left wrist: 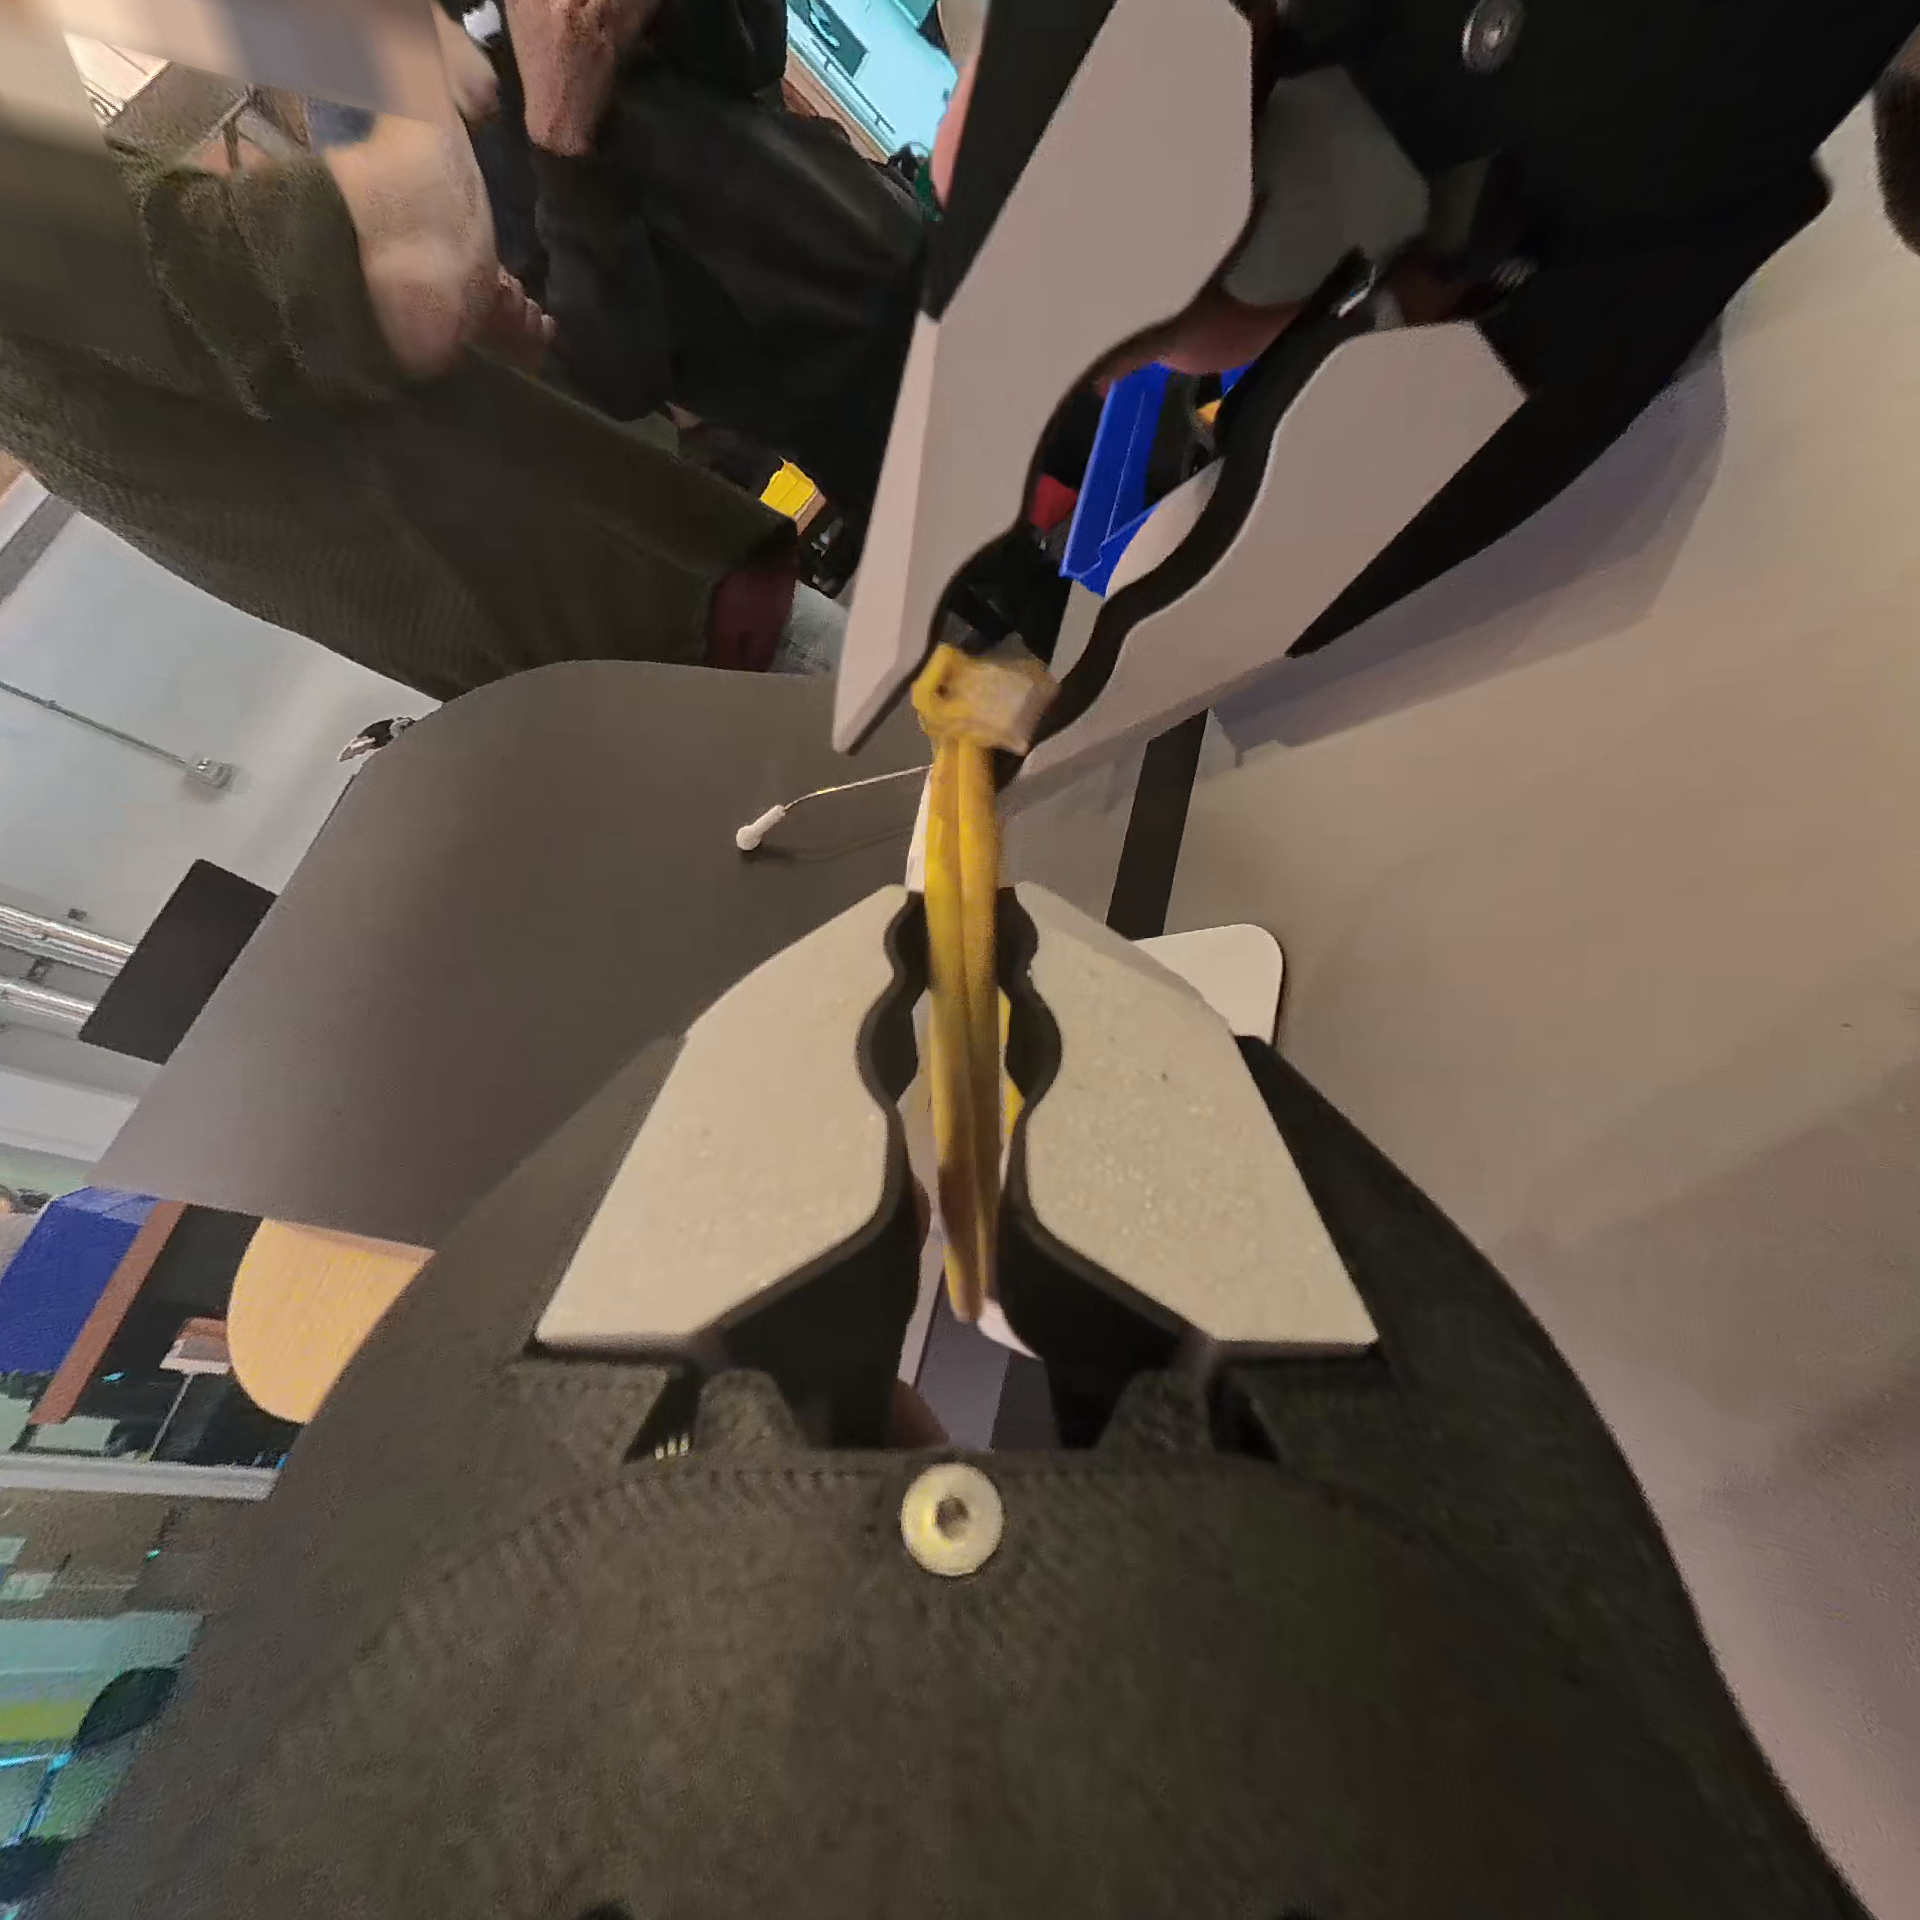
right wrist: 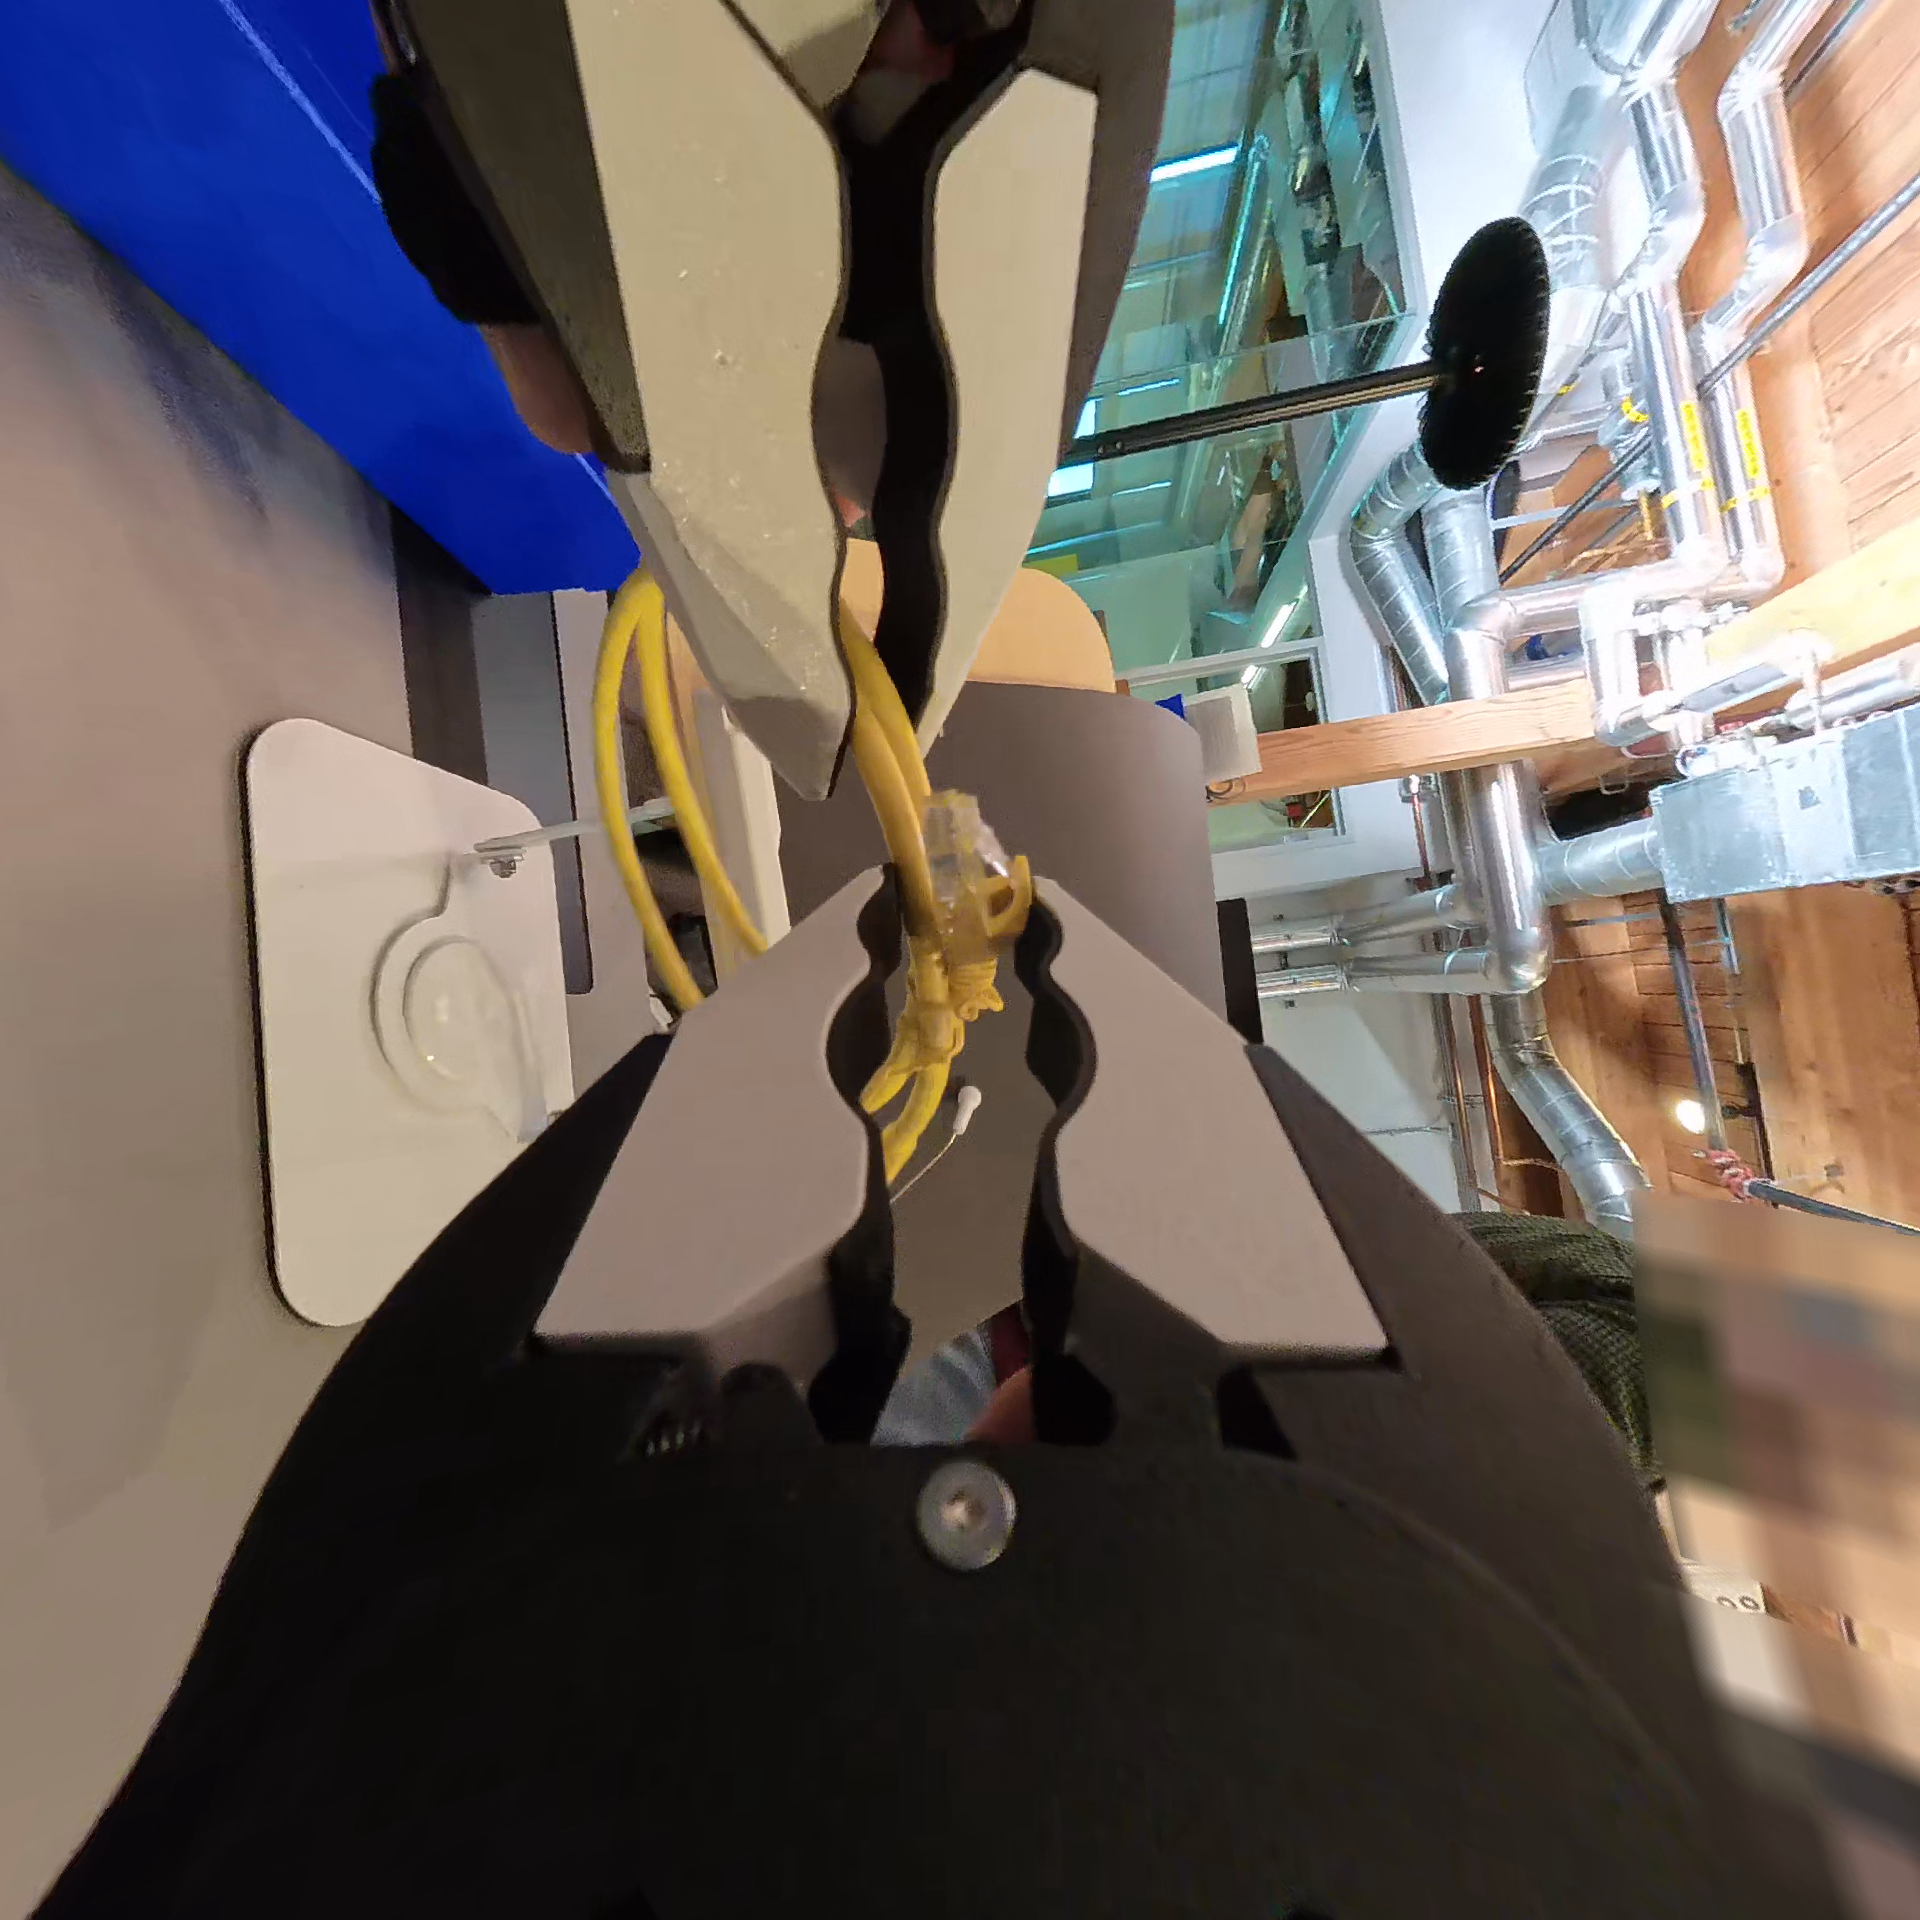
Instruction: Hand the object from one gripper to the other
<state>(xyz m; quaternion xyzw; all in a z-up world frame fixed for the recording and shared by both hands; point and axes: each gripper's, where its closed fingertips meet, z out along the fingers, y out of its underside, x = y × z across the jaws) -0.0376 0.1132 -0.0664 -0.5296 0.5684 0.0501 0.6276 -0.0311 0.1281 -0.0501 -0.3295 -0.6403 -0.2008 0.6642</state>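
A coiled yellow network cable point(left wrist: 966, 1039) with a clear plug point(right wrist: 961, 847) is held in the air between both grippers. My left gripper point(left wrist: 961, 904) is shut on the cable's loops; in the right wrist view it comes down from the top point(right wrist: 883, 748), with the yellow loops point(right wrist: 644, 790) hanging to its left. My right gripper point(right wrist: 961, 883) is closed on the plug end, and the plug touches both of its fingers. In the left wrist view it reaches in from the upper right point(left wrist: 940, 743) with the plug end point(left wrist: 982, 691) between its tips.
A grey table point(left wrist: 1558, 935) bears a white plate with a clear hook point(right wrist: 395, 1018). A blue bin point(right wrist: 260, 208) stands at the table's far side. A dark curved panel point(left wrist: 520, 883) with a thin white-tipped wire point(left wrist: 753, 834) lies behind the grippers. A person in an olive sleeve point(left wrist: 260, 416) is close by. Less than 4 cm separates the two grippers' tips.
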